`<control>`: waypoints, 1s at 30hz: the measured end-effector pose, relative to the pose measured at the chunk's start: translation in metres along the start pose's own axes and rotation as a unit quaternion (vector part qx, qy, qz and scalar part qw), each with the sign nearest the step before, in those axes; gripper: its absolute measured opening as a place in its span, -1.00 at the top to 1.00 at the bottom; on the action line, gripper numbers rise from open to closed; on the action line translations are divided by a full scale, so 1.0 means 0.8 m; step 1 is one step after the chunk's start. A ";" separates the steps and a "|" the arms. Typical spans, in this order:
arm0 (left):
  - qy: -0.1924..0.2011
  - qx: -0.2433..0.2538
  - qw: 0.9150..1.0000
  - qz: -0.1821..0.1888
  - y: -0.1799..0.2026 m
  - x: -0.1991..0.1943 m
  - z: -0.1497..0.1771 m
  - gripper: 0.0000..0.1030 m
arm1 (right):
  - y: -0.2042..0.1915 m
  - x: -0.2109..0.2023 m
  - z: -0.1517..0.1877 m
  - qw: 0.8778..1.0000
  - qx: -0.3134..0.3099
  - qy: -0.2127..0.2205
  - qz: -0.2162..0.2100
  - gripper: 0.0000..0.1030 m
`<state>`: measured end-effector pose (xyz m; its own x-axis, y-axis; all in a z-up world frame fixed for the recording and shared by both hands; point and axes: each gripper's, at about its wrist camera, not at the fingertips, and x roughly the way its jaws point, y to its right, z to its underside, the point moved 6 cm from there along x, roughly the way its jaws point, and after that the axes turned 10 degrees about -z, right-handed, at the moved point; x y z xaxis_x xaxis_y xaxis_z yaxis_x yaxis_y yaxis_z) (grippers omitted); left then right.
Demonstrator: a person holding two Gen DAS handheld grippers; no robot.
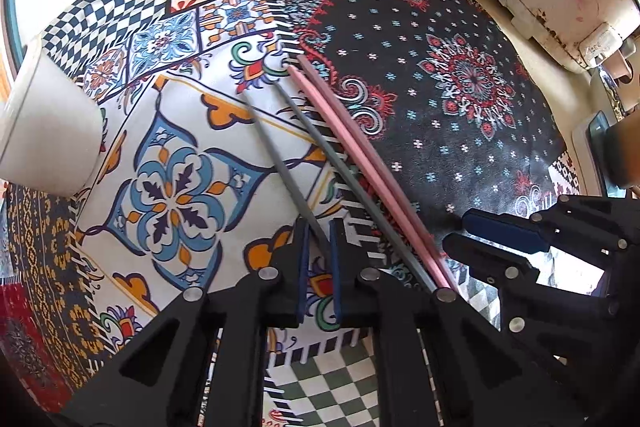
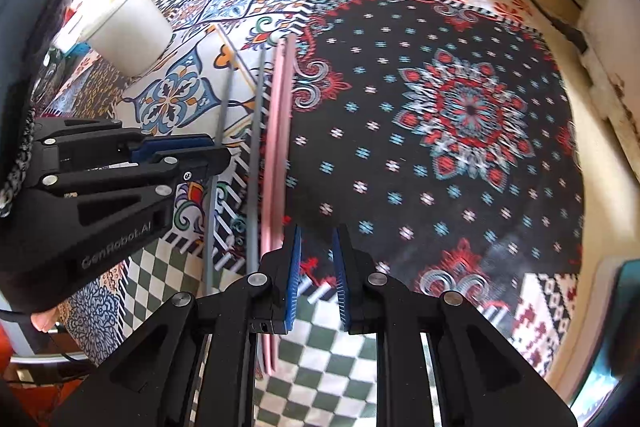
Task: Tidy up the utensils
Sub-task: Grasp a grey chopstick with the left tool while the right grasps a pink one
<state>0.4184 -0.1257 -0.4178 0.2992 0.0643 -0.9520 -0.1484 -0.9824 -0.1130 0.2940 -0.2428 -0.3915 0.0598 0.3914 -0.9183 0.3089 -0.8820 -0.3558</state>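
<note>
Four chopsticks lay on the patterned tabletop (image 1: 460,131), and the white cup (image 1: 48,131) stood well apart from them on the grey pair's side, probably as the holder they were meant for. The pink chopsticks (image 1: 360,163) lay touching side by side, farthest from the cup. The two grey ones lay nearer it, apart from each other and spreading toward their near ends.

The left tool (image 1: 319,267) was released, its jaws parted and straddling the near end of the grey chopstick closest to the cup (image 1: 280,163), without visibly pinching it; that placement read as lining up to grasp it. The other grey chopstick (image 1: 360,195) ran just outside that tool, on the side away from the cup.

The right tool (image 2: 316,267) was also released and held nothing. Its jaws stood over bare cloth just beside the pink pair, on the side away from the cup, likely waiting its turn.

The left wrist view showed the grey stick running in between the pads, which the right wrist view hid behind the left tool's body. The right wrist view alone showed the pink pair's near ends, reaching past its own finger (image 2: 292,279) onto the green check. It also showed the cup tilted by the lens rather than cropped.
</note>
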 end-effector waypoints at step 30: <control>-0.039 0.009 0.999 0.021 -0.077 -0.015 0.039 0.91 | -0.004 0.035 -0.062 1.000 -0.020 -0.011 0.008 0.77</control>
<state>0.3945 -0.0603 -0.4082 0.2173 0.0381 -0.9754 -0.1768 -0.9812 -0.0777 0.3416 -0.2159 -0.4073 0.0438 0.3702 -0.9279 0.3449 -0.8773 -0.3337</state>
